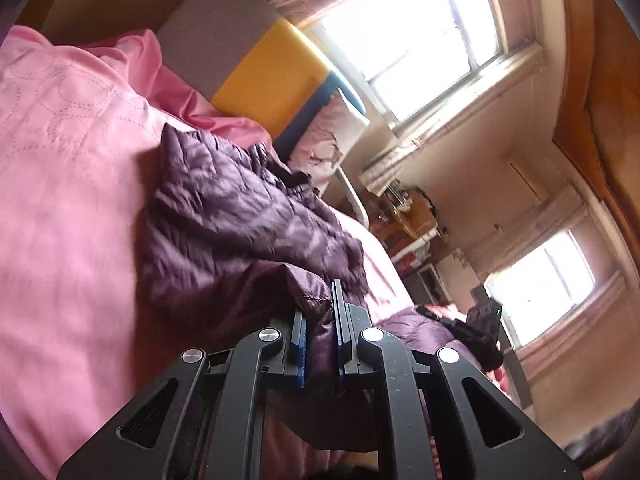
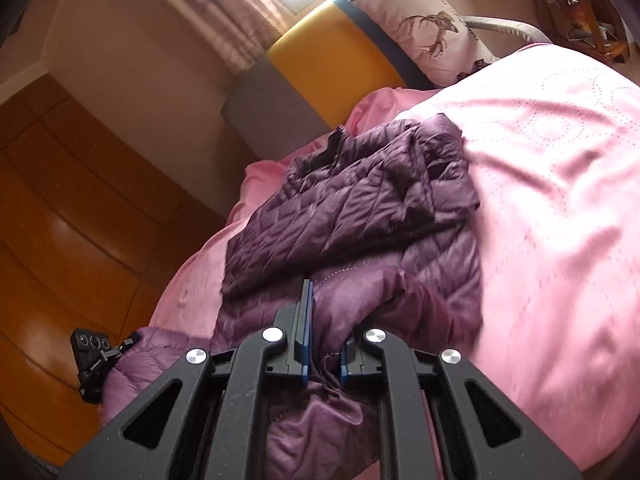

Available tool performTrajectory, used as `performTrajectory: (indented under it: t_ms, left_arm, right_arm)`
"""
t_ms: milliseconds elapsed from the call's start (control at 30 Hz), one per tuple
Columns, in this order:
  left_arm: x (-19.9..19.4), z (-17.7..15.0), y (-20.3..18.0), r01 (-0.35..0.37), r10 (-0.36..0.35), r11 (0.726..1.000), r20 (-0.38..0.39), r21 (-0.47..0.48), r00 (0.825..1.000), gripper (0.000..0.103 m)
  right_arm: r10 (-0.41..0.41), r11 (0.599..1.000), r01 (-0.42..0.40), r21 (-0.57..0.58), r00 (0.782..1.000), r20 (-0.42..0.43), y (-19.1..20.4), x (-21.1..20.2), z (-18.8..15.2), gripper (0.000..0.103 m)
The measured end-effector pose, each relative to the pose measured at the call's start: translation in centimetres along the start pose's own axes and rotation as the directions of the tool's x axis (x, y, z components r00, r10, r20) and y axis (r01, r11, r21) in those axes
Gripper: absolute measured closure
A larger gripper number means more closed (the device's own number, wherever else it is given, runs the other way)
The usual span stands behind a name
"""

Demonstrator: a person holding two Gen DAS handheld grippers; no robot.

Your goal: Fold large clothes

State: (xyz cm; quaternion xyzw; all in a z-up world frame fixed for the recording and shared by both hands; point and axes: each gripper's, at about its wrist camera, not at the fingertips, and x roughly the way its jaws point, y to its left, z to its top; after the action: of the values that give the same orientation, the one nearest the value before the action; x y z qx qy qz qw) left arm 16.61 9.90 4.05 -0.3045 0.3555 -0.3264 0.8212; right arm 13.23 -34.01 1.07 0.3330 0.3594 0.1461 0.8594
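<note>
Fabric of a purple quilted jacket (image 2: 360,200) fills the gap of each tool; the left gripper (image 1: 320,332) is clamped on a stitched hem fold, its blue-padded fingers (image 1: 301,344) pressed against the cloth, and the right gripper (image 2: 324,344) likewise pinches a bunched hem, so the near edge is lifted off the bed (image 2: 560,200) while the rest lies rumpled on it; in the right wrist view the jacket sits toward the bed's left edge, with broad bare pink coverlet stretching to the right and on toward the far corner; past that left edge drops a glossy orange-brown wooden wall of panels (image 2: 60,220); at the head stands a padded headboard (image 2: 332,60) in grey, yellow and blue blocks, with a pale pillow (image 2: 424,36) printed with a deer leaning against it; the jacket's shell is thin, shiny and puffed in stitched channels, the coverlet smooth with dotted circle stitching; bright curtained windows (image 1: 420,40) lie beyond.
</note>
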Motion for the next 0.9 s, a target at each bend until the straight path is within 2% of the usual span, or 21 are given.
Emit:
performTrajectory:
  t_ms: [300,333,400,433,467,500,533,567,600,667,700,800,900]
  left_arm:
    - [5.5,6.3,4.1,-0.129,0.128,0.989,-0.017,-0.068,0.992,0.094]
    - [6.3,6.9,4.7,-0.135,0.134,0.988,-0.027,-0.081,0.991,0.094]
    - [7.3,7.8,6.1,-0.157,0.153,0.981,-0.038,-0.114,0.987,0.093]
    - [7.8,8.2,6.9,-0.18,0.176,0.973,-0.043,-0.143,0.984,0.089]
    - [8.1,8.4,7.4,-0.187,0.182,0.97,-0.048,-0.158,0.982,0.086]
    - [8.3,8.8,8.1,-0.191,0.183,0.964,-0.056,-0.186,0.981,0.076]
    - [8.3,8.9,8.4,-0.189,0.182,0.961,-0.054,-0.204,0.982,0.061]
    - [8.0,9.0,8.8,-0.182,0.177,0.957,-0.044,-0.226,0.983,0.051]
    - [7.4,9.1,9.2,-0.158,0.16,0.954,-0.013,-0.254,0.987,0.034]
    - [6.0,9.1,9.7,-0.136,0.156,0.95,0.049,-0.281,0.987,0.024]
    - [5.5,8.9,10.0,-0.137,0.16,0.95,0.061,-0.282,0.985,0.024]
    - [5.3,7.5,10.6,-0.183,0.191,0.952,0.009,-0.244,0.982,0.024]
    - [5.9,5.1,11.2,-0.175,0.166,0.96,-0.061,-0.218,0.984,0.024]
  right_arm:
    - [-0.074,0.996,0.078,0.051,0.995,-0.073,-2.5,7.0,5.4,0.093]
    - [-0.078,0.995,0.083,0.061,0.994,-0.081,-2.9,7.6,5.8,0.092]
    - [-0.071,0.993,0.08,0.092,0.993,-0.096,-3.7,8.7,6.5,0.083]
    - [-0.062,0.991,0.073,0.113,0.993,-0.096,-4.1,9.0,6.8,0.074]
    - [-0.048,0.989,0.06,0.137,0.995,-0.091,-4.4,9.1,7.1,0.059]
    - [-0.02,0.985,0.033,0.17,0.997,-0.079,-4.8,9.0,7.5,0.041]
    - [0.013,0.98,0.0,0.199,0.998,-0.064,-5.1,8.8,7.7,0.032]
    - [0.038,0.976,-0.027,0.216,0.998,-0.048,-5.2,8.5,7.9,0.018]
    - [0.048,0.975,-0.043,0.218,0.999,-0.016,-5.1,7.8,8.0,0.013]
    - [0.039,0.981,-0.045,0.191,0.999,0.035,-4.8,6.4,8.2,0.009]
    - [0.04,0.983,-0.048,0.179,0.998,0.047,-4.9,5.6,8.0,0.009]
    - [-0.019,0.992,0.012,0.128,0.998,0.054,-5.3,3.8,5.9,0.009]
    - [-0.095,0.991,0.094,0.096,0.995,0.011,-6.4,3.7,2.9,0.009]
